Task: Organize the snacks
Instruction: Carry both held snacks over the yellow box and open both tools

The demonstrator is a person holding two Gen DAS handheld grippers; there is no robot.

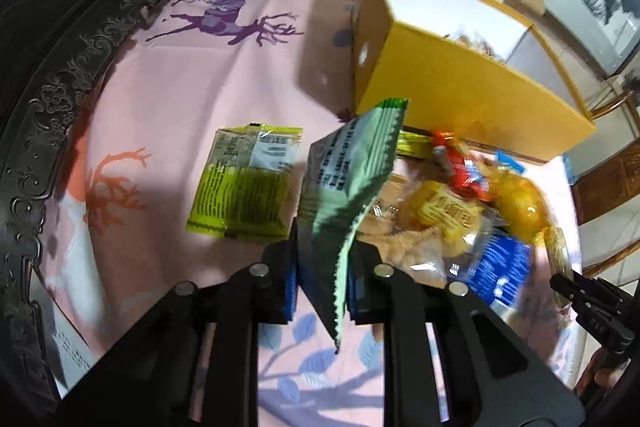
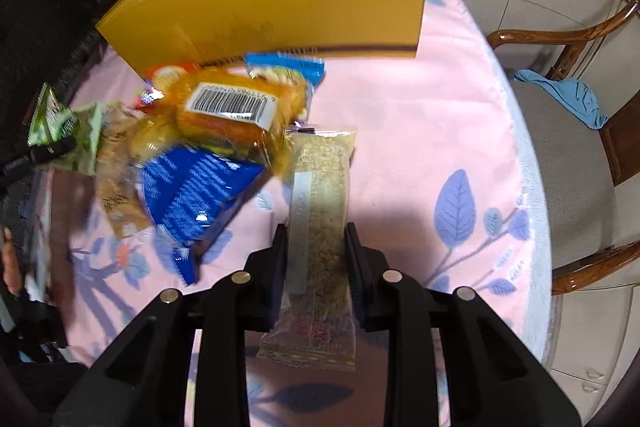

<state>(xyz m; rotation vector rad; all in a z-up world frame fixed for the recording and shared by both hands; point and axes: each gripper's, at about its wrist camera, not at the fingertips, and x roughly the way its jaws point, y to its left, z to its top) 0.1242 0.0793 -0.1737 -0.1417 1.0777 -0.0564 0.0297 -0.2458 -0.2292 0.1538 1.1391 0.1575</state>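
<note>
Yellow box (image 1: 460, 79): open top, white inside, stands at far side of surface (image 1: 180, 99); some wrapped snacks just visible within, kinds unclear.

My left gripper (image 1: 322, 279): fingers clamped on pale green packet (image 1: 344, 183), held upright above pink cloth.

My right gripper (image 2: 316, 259): fingers closed on clear-wrapped grain bar (image 2: 318, 211), lengthwise between them.

Loose pile beside box front: blue packet (image 2: 196, 191), orange barcode packet (image 2: 236, 111), yellow sweets (image 1: 520, 207).

Lime-green packet (image 1: 244, 183): flat on cloth, apart from pile.
</note>
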